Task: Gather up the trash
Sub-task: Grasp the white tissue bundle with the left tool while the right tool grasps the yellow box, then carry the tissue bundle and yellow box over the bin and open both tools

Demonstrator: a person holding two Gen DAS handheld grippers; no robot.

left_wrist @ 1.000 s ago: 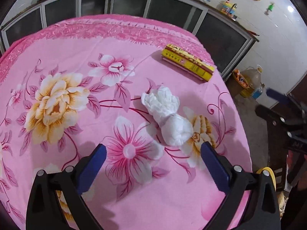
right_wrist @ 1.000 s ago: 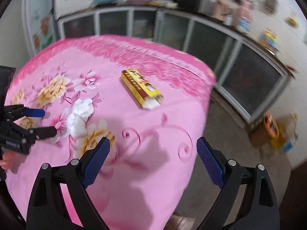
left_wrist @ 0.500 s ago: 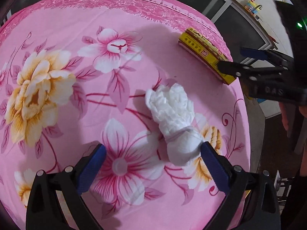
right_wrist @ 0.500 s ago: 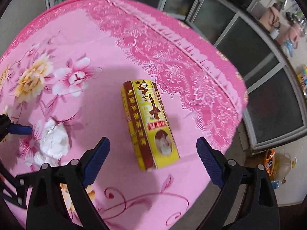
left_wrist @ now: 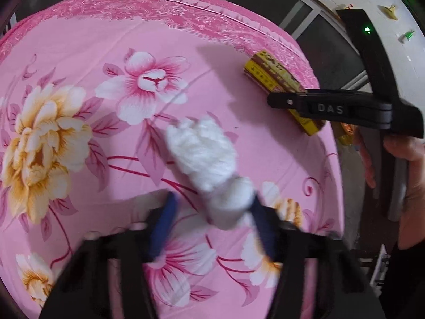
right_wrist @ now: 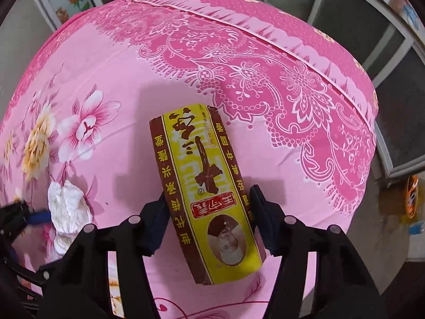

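- Jaws of the left gripper [left_wrist: 212, 212] are closing, blurred by the motion, with the near end of the crumpled white tissue wad [left_wrist: 209, 159] between them; the right blue pad touches the wad's knotted lower end, while the left pad appears to stand a little off it, so a full grip cannot be confirmed.
- Jaws of the right gripper [right_wrist: 208, 218] are closing around the yellow and brown carton [right_wrist: 204, 186]; both blue pads sit against its long sides near the lower half, though whether they already press firmly I cannot tell.
- Both grippers point steeply down at the pink floral tablecloth [left_wrist: 79, 53], each tilted forward over its own item.
- In the left wrist view the right gripper's black frame, marked DAS, reaches in from the right edge, and a person's hand [left_wrist: 409, 159] wraps the handle behind it, fingers curled.
- The tissue wad lies on the cloth among printed flowers, its fluffy end pointing away from the left gripper.
- The carton lies flat near the cloth's lace-patterned border [right_wrist: 265, 85], long axis running away from the right gripper, near end close to the table edge.
- In the right wrist view the tissue wad [right_wrist: 69, 204] shows at the lower left, well apart from the carton, with 1 blue pad of the left gripper touching it.
- Dark glass-fronted cabinets [right_wrist: 345, 5] line the wall beyond the table.
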